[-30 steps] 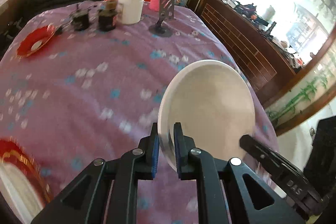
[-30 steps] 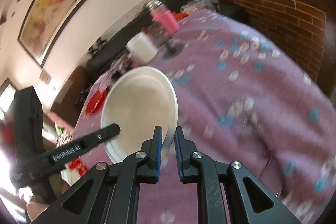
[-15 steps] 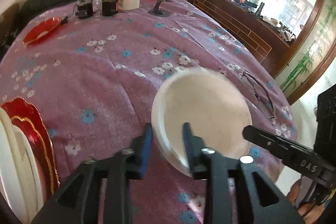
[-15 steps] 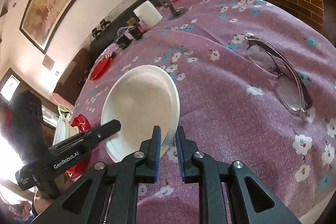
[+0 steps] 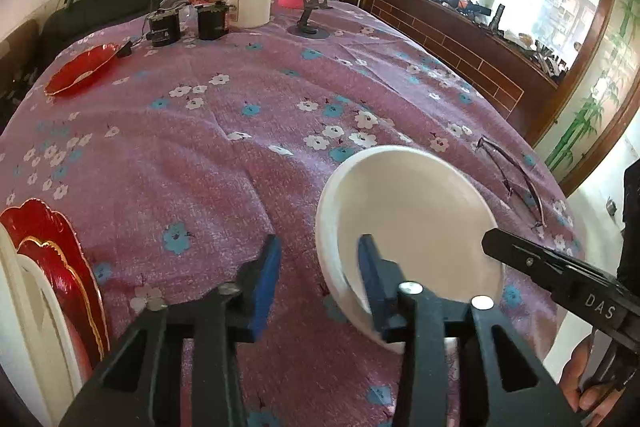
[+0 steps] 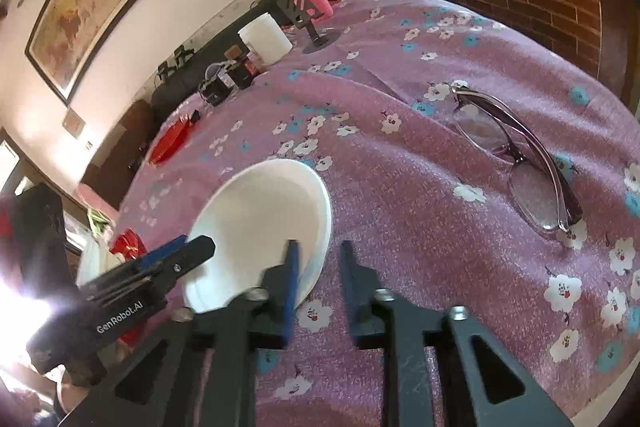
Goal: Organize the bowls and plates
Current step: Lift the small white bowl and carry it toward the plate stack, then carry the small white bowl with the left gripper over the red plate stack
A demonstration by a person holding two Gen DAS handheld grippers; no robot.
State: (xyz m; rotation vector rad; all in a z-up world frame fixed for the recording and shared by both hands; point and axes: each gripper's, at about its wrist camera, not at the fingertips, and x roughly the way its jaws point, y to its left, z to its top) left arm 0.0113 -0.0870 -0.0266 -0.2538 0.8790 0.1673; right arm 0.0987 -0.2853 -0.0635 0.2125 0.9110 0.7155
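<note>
The white bowl [image 5: 416, 227], empty and mouth-up on the desk [image 5: 200, 147], sits between both tools: the left tool [image 5: 318, 285], jaws just parted, straddles one rim without pressing, and the right tool [image 6: 320, 275] stands slightly open astride the opposite rim, gripping nothing.
</note>
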